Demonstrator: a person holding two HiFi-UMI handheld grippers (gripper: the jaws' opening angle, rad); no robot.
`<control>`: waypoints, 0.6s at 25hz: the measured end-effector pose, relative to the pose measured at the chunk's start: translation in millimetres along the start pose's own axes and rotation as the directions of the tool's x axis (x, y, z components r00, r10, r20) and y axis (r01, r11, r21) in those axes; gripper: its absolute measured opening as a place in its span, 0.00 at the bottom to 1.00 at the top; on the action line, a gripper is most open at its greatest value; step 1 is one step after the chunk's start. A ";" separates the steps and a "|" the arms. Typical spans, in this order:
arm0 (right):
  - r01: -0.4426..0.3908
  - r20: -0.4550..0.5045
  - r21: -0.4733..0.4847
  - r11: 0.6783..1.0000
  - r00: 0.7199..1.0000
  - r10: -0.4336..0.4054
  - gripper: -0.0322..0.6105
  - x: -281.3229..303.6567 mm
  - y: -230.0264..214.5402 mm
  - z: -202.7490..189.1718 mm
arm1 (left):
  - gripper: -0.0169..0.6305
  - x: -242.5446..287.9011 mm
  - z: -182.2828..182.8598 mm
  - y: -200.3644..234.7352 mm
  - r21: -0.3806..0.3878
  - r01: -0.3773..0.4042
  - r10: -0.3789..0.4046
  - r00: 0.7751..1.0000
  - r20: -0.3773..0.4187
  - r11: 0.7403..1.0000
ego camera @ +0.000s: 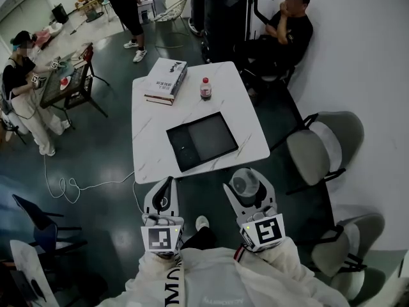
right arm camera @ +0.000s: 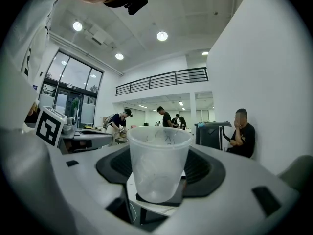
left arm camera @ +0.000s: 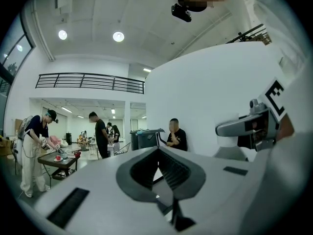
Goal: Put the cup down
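head view: your right gripper (ego camera: 248, 180) is clamped on the clear cup (ego camera: 245, 188), held just short of the white table (ego camera: 146, 147). this is the carry, and the set-down has not begun. your left gripper (ego camera: 168, 189) looks pinched together and empty.
left gripper view: the jaws meet at the tips with nothing between them.
right gripper view: the cup stands upright between the pads and hides most of the tabletop. next, reach over a bare patch, lower, then open.

Bright ceiling lights (right arm camera: 162, 35), fisheye-warped, dark-vignetted edges.
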State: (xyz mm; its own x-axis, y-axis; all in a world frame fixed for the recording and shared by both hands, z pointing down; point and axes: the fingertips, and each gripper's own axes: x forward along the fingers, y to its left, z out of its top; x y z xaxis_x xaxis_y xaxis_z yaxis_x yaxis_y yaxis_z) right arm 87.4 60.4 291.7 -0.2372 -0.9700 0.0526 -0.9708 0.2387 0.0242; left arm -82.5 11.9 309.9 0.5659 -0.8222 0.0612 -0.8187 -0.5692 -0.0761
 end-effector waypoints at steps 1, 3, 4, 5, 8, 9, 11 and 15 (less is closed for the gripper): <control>0.003 -0.004 0.001 1.000 1.000 -0.003 0.49 8.0 -0.7 -0.7 | 0.04 6.8 -0.2 5.0 -0.003 0.005 -0.005 1.000 0.006 1.000; 0.007 -0.011 0.001 1.000 1.000 -0.007 0.49 22.1 -1.3 -2.5 | 0.04 18.5 -0.5 14.7 -0.012 0.008 -0.008 1.000 0.017 1.000; 0.009 -0.014 0.001 1.000 1.000 -0.009 0.49 28.7 -1.5 -3.4 | 0.04 23.7 -1.1 19.7 -0.018 0.008 -0.008 1.000 0.021 1.000; 0.013 -0.017 0.000 1.000 1.000 -0.013 0.49 35.0 -1.8 -4.2 | 0.04 28.6 -2.7 25.3 -0.021 0.006 -0.006 1.000 0.020 1.000; 0.021 -0.025 -0.003 1.000 0.999 -0.021 0.49 52.0 -2.5 -5.4 | 0.04 41.3 -6.4 41.0 -0.025 0.001 -0.001 1.000 0.015 1.000; 0.022 -0.028 -0.004 1.000 0.999 -0.022 0.49 56.5 -1.8 -6.0 | 0.04 44.1 -7.7 45.0 -0.026 0.000 0.000 1.000 0.015 1.000; 0.021 -0.036 -0.010 1.000 0.999 -0.021 0.49 63.7 0.7 -8.0 | 0.04 47.4 -11.2 51.8 -0.029 -0.004 0.004 1.000 0.012 1.000; 0.001 -0.050 -0.013 1.000 0.999 -0.002 0.49 76.2 7.1 -10.0 | 0.04 48.6 -15.3 64.7 -0.036 -0.026 0.026 1.000 0.002 0.999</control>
State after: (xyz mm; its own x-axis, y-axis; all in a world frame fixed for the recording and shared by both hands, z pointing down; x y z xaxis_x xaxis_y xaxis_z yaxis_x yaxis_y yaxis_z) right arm 62.7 -11.4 305.8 -0.2335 -0.9669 0.1028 -0.9705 0.2383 0.0372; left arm -109.5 -64.8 323.2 0.5448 -0.8366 0.0575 -0.8359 -0.5472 -0.0423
